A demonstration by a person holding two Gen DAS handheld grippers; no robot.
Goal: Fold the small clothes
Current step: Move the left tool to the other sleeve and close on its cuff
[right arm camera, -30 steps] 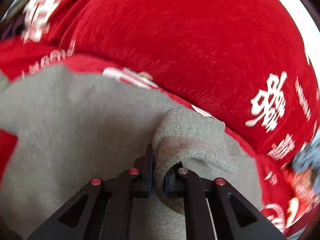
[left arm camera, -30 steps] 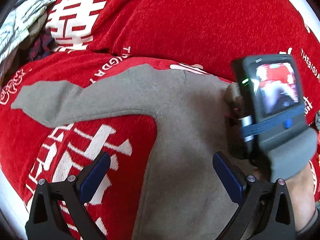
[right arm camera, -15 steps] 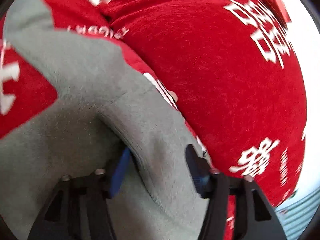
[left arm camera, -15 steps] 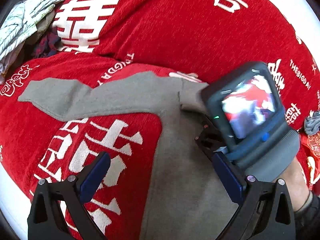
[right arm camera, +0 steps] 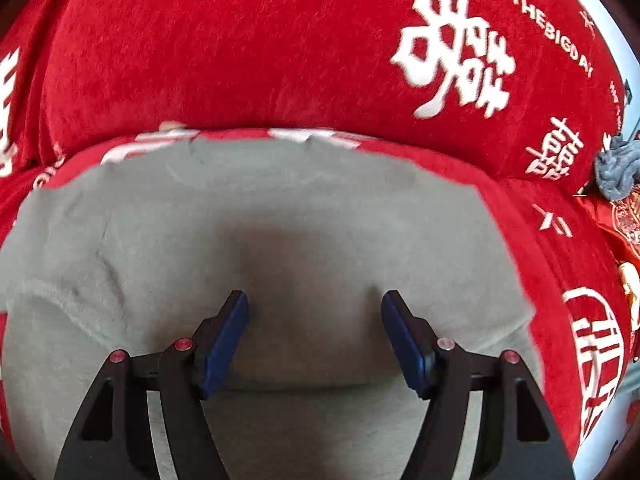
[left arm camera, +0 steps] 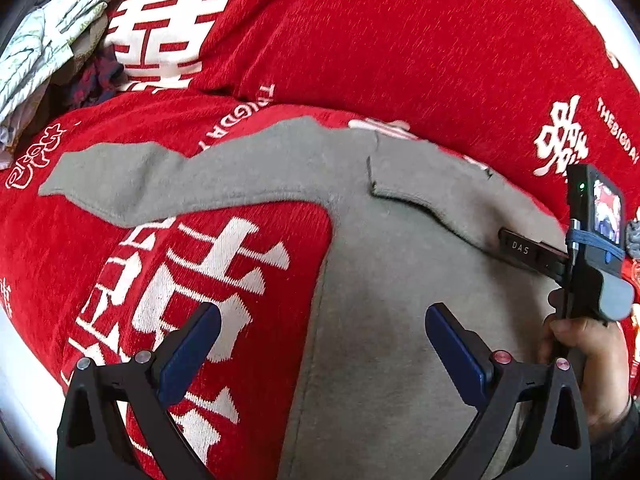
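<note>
Grey sweater (left arm camera: 400, 280), soft, limp and light, is best gripped at a hem or cuff; left gripper (left arm camera: 320, 356) gapes empty, right gripper (right arm camera: 314, 336) is opening, nothing held.

One grey long-sleeved top (left arm camera: 400, 280) is lying on one red cover printed with white characters (left arm camera: 360, 48). Two grippers are showing: the left gripper (left arm camera: 322, 344) and the right gripper (right arm camera: 316, 332), each bearing two blue pads. One hand (left arm camera: 584, 356) is gripping a handle. One pile of other clothes (left arm camera: 52, 48) is sitting far left. One small grey-blue cloth (right arm camera: 616, 172) is lying far right.
</note>
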